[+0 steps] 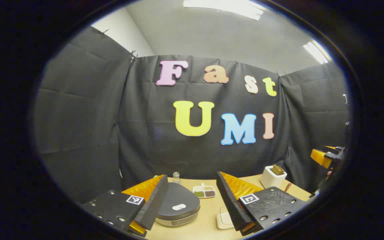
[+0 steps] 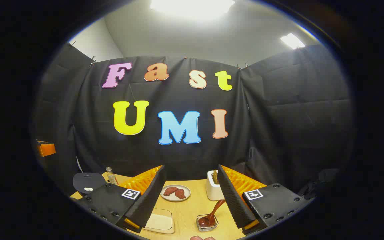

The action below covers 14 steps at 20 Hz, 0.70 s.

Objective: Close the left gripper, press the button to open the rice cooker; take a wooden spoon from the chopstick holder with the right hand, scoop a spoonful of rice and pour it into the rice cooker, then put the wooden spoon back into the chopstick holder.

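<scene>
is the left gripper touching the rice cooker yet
Apart. The left gripper view shows the left gripper open above the table, its fingers framing the closed rice cooker, which sits farther off with nothing pressing its button.

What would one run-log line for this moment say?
rice cooker: lid shut | left gripper: open, above table | right gripper: open | wooden spoon: in small dish

A light wooden bench (image 2: 185, 213) carries a closed rice cooker (image 1: 178, 206); a white chopstick holder (image 2: 213, 190); a plate (image 2: 176, 192); a clear tray (image 2: 160, 222); a small dish holding a wooden spoon (image 2: 212, 215).
</scene>
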Each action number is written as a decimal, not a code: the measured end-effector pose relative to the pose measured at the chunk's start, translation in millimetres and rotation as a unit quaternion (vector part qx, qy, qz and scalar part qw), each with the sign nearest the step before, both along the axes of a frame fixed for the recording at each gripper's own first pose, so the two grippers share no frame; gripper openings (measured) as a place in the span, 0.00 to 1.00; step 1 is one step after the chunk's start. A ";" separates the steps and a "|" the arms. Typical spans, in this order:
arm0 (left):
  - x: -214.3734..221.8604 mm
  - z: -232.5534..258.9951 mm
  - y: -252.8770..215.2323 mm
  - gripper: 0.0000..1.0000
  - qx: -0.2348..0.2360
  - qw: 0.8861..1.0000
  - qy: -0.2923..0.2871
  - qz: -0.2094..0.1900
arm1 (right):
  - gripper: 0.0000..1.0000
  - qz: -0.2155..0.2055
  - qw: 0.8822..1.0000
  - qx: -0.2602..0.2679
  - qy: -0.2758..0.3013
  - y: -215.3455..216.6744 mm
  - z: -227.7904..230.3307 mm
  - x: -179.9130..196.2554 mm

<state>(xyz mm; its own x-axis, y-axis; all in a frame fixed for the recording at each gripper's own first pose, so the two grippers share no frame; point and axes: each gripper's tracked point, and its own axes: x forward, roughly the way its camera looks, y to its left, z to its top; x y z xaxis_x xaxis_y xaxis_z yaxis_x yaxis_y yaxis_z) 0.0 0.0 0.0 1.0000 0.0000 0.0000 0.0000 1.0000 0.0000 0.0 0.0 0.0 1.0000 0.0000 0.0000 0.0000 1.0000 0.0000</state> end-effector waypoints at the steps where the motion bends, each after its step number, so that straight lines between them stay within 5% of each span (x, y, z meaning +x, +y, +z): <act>1: 1.1 -3.5 -0.9 0.89 0.001 1.000 0.003 -0.002 | 0.98 0.000 1.000 0.001 0.002 0.9 -0.5 0.5; 14: 16.7 -29.2 -6.3 0.88 0.017 0.999 0.029 -0.023 | 0.97 -0.021 1.000 0.008 0.011 14.5 -11.8 2.1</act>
<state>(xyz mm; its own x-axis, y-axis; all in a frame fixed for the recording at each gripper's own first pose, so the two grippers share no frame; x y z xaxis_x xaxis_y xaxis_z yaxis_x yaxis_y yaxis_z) 16.7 -6.3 -29.2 0.9973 -0.0451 -0.0588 0.0470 0.9984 0.0318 2.1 14.5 -11.8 0.9989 -0.0417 -0.0215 0.0420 0.9990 0.0156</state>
